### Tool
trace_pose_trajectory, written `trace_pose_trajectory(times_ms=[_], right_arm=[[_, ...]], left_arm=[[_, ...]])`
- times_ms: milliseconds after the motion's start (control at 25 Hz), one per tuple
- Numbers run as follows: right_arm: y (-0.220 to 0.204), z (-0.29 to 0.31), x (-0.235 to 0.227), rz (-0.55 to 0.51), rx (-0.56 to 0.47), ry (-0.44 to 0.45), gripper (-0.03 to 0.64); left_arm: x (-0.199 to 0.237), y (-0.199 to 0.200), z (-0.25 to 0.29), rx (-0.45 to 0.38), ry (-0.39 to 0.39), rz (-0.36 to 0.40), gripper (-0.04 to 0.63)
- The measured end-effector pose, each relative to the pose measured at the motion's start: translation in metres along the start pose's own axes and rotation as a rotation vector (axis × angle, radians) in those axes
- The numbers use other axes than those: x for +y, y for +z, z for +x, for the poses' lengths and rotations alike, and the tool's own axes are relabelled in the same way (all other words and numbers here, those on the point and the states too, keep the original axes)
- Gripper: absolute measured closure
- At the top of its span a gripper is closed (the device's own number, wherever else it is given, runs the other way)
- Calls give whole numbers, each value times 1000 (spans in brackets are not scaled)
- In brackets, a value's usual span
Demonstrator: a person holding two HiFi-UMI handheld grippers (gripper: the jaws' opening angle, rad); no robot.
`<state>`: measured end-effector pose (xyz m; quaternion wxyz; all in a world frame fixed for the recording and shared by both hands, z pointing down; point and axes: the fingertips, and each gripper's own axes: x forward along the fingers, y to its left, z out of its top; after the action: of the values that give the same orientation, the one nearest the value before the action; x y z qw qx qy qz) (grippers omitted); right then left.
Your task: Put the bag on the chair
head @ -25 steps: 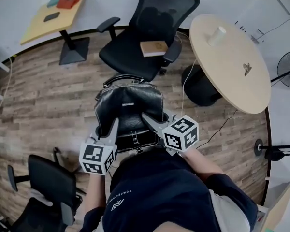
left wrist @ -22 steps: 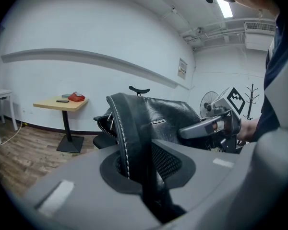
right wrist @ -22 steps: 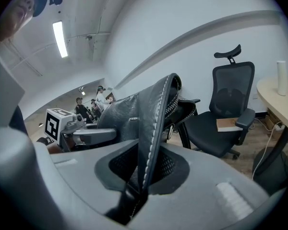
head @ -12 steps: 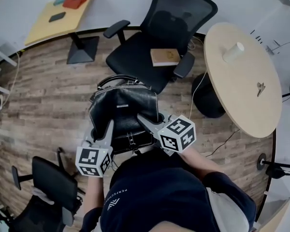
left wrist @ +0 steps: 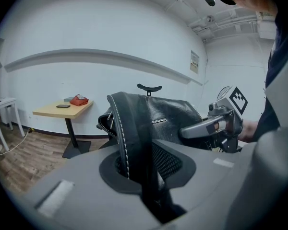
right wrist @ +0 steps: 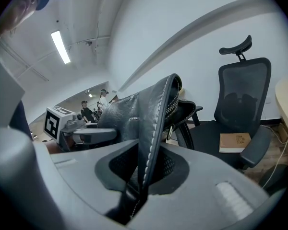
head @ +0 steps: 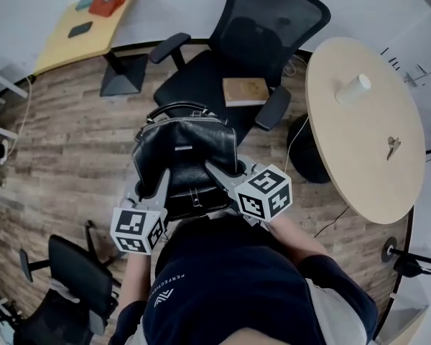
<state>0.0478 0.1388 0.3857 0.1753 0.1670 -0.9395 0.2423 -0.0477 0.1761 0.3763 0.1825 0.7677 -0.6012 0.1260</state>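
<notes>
A black leather bag (head: 187,153) hangs in the air between both grippers, just in front of the black office chair (head: 194,92). My left gripper (head: 154,189) is shut on the bag's left side edge (left wrist: 122,128). At the bag's right side my right gripper (head: 226,180) is shut on its stitched edge (right wrist: 151,128). The bag's handles (head: 174,110) point toward the chair seat, where a tan book (head: 246,90) lies at the right. In the right gripper view the chair (right wrist: 240,104) and book (right wrist: 235,142) stand just beyond the bag.
A round wooden table (head: 373,157) with a white cup (head: 353,90) stands at the right, close to the chair's armrest. A yellow table (head: 65,42) with small items is at the far left. A second black chair (head: 72,279) stands behind at the lower left. The floor is wood plank.
Both grippers have carried the bag forward, so it now hangs closer to the office chair's seat. The grip on both sides looks unchanged.
</notes>
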Motion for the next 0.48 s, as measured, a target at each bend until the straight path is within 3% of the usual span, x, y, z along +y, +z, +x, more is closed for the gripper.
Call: trace_pose_trajectory(times_ms=[480], right_arm=[[13, -11, -43, 13, -24, -61, 566]], left_arm=[[-11, 17, 44, 27, -41, 8, 509]])
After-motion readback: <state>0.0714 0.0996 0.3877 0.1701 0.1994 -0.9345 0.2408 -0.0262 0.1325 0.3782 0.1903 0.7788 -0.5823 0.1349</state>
